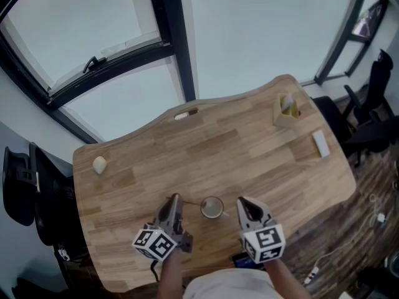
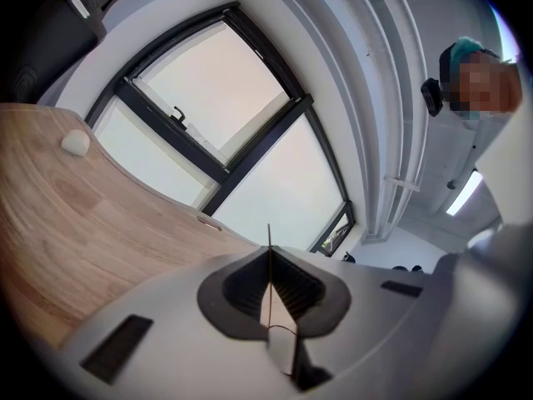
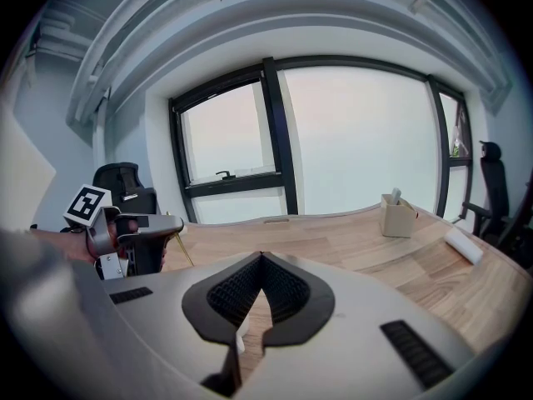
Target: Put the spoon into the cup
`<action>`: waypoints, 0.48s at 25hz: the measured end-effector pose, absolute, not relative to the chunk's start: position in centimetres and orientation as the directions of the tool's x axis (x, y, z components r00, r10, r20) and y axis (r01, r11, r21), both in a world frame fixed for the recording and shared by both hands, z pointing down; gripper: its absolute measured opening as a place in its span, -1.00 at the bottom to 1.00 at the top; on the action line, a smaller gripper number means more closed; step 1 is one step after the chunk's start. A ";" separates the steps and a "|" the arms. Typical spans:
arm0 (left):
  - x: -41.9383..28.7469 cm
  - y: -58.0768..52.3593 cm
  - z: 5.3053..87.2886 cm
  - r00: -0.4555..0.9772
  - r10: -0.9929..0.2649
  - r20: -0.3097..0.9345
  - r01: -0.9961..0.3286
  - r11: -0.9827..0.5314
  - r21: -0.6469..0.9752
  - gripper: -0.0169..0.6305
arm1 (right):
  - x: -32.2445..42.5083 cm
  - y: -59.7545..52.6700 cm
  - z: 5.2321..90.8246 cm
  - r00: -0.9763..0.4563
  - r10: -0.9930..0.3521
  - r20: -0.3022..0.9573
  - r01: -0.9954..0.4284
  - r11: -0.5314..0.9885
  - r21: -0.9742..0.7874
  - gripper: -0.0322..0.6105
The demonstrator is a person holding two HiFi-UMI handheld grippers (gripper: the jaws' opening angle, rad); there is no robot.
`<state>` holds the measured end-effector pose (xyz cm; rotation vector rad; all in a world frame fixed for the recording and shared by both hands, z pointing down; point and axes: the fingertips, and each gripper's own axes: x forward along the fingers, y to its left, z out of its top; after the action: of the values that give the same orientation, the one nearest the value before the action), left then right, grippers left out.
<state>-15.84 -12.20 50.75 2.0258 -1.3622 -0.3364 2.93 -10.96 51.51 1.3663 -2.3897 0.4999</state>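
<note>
Thin metal spoon (image 2: 268, 240) pinched in left gripper (image 1: 174, 199) jaws, poking right toward the cup (image 1: 212, 208) just beside it on the table (image 1: 249, 148). Right gripper (image 1: 242, 202) closed on nothing, right of cup.

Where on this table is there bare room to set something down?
The middle of the table is bare, from the white lump at left to the box and white block at right. The near edge is crowded: the cup sits between the left gripper and right gripper.
</note>
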 end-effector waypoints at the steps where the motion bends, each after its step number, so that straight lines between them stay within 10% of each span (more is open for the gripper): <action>1: -15.8 -12.2 50.8 0.423 -0.894 0.148 -0.723 -0.234 0.650 -0.94 | 2.9 -11.0 51.6 -0.478 -0.748 0.460 -0.870 0.474 -0.133 -0.91; 12: -16.0 -12.5 51.3 0.418 -0.896 0.150 -0.718 -0.225 0.659 -0.94 | 2.8 -11.1 52.2 -0.485 -0.732 0.479 -0.866 0.478 -0.147 -0.91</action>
<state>-15.96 -12.53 51.30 2.0098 -1.3636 -0.3442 2.81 -11.07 52.17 1.3436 -2.3784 0.5317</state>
